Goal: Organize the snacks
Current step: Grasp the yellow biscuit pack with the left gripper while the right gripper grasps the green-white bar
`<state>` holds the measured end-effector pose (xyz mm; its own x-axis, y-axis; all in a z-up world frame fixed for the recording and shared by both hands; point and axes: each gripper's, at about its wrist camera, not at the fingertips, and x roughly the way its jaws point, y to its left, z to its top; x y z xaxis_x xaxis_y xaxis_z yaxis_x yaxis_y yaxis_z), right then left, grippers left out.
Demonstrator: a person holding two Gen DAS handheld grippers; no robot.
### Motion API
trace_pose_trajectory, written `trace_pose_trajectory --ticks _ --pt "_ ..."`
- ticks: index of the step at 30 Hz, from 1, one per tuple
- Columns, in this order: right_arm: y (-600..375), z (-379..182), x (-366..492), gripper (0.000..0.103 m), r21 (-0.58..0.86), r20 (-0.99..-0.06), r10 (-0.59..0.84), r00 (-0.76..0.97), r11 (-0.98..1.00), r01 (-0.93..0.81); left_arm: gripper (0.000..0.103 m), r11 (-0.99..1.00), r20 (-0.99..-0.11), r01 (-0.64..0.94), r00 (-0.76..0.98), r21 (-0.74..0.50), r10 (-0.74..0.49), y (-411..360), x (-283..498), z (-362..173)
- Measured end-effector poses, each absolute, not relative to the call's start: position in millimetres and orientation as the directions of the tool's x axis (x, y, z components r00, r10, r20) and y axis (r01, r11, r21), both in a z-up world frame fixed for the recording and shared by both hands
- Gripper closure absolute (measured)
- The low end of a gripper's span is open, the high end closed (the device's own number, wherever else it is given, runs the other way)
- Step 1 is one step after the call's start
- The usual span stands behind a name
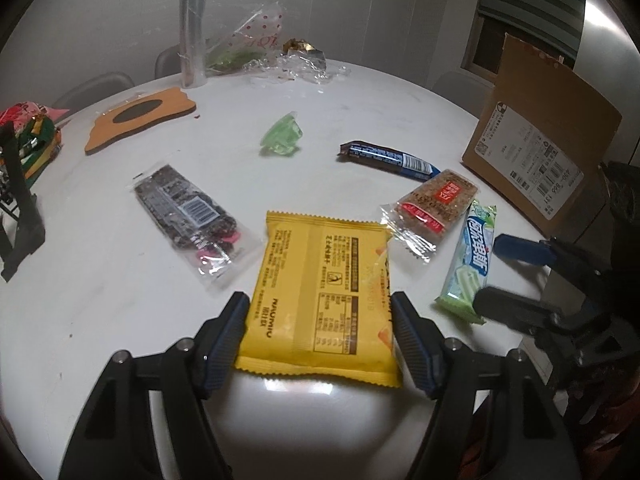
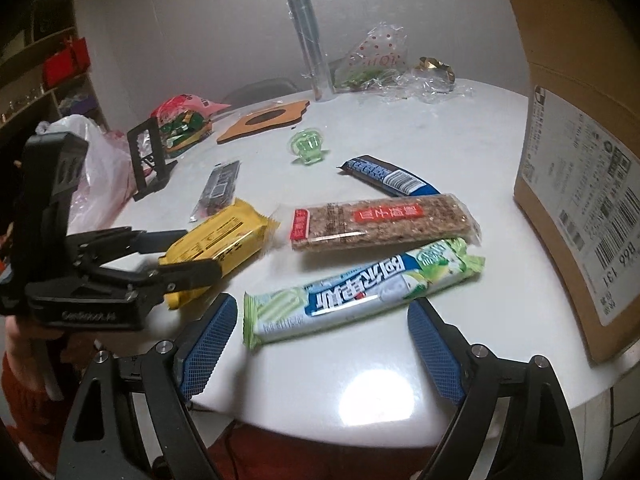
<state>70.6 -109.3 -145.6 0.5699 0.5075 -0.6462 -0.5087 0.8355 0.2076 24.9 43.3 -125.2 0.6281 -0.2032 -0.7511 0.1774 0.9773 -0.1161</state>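
Barely begun: left gripper (image 1: 320,320) pinching yellow packet (image 1: 320,292) at 6 o'clock on counter (image 1: 120,320); right gripper (image 2: 320,340) spread before green wafer bar (image 2: 360,292); grain bar (image 2: 380,220), blue bar (image 2: 388,176), dark packet (image 1: 188,212) unsorted toward 12 o'clock.

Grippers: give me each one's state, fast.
Left gripper: closed on the yellow packet, a finger at each side.
Right gripper: open, holding nothing; the green wafer bar lies between its fingers.
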Motion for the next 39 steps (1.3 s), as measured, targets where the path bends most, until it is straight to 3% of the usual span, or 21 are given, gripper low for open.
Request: trace_pose_trajectory --ticks 6,13,27,33,39 --pt "-107 -145 85 0.017 0.221 -0.646 0.471 0.601 0.869 -0.443 0.034 0.973 -0.74 0.186 0.634 -0.134 -0.223 48 17 -125" --pt "-102 -148 97 0.017 0.141 -0.648 0.359 0.672 0.923 -0.358 0.034 0.97 -0.731 0.191 0.638 -0.152 -0.24 52 15 -125" --pt "-134 -145 74 0.017 0.028 -0.674 0.323 0.665 0.91 -0.414 0.034 0.968 -0.735 0.208 0.633 -0.143 -0.244 45 10 -124" --pt "-145 -144 52 0.018 -0.105 -0.675 0.236 0.699 0.907 -0.407 0.034 0.965 -0.743 0.236 0.625 -0.115 -0.241 34 6 -125" --pt "-146 -138 57 0.021 -0.005 -0.652 0.297 0.698 0.918 -0.395 0.034 0.965 -0.747 0.241 0.623 -0.099 -0.233 29 10 -125"
